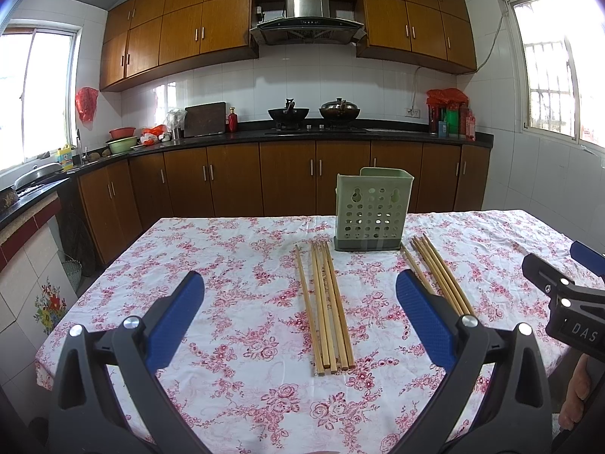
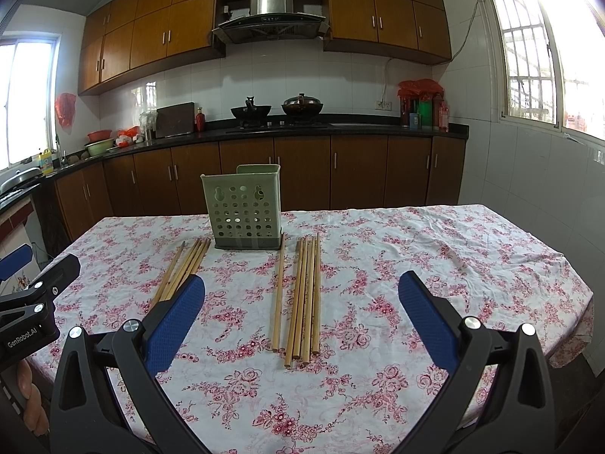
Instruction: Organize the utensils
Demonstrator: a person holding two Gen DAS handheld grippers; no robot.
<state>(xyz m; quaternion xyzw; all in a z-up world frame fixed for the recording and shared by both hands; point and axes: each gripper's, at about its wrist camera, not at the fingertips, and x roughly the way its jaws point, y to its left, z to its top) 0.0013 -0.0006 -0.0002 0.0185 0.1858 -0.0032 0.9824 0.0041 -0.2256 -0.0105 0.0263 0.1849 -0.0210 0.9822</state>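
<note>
Left tool (image 1: 298, 302): blue pads spread wide apart, nothing between them, held above the near part of the table (image 1: 234, 295). Right tool (image 2: 302, 302): likewise spread wide, empty, above the near edge of the same table.

Floral tablecloth (image 2: 416, 265), white with pink roses, over the whole top. Green perforated utensil holder (image 1: 368, 208) upright toward the far side of the table, on a darker grey base, two keyhole slots near its top rim. No utensil visible inside through the holes.

Left bundle of chopsticks (image 1: 327, 302) flat on the cloth, in front of the holder and to its left, running lengthwise away from the camera; one stick slightly apart on the left side, the rest touching side by side. Right bundle of chopsticks (image 2: 304, 299) also flat, in front of the holder and to its right; one stick apart on the holder side, its far tip just beside the grey base.

In the left wrist view, the right bundle partly hidden behind the right-hand blue pad (image 1: 425, 321). In the right wrist view, the left bundle partly hidden behind the left-hand blue pad (image 2: 176, 325).

Beyond the table: stove (image 1: 314, 126) with two woks, range hood (image 1: 306, 15) above.
</note>
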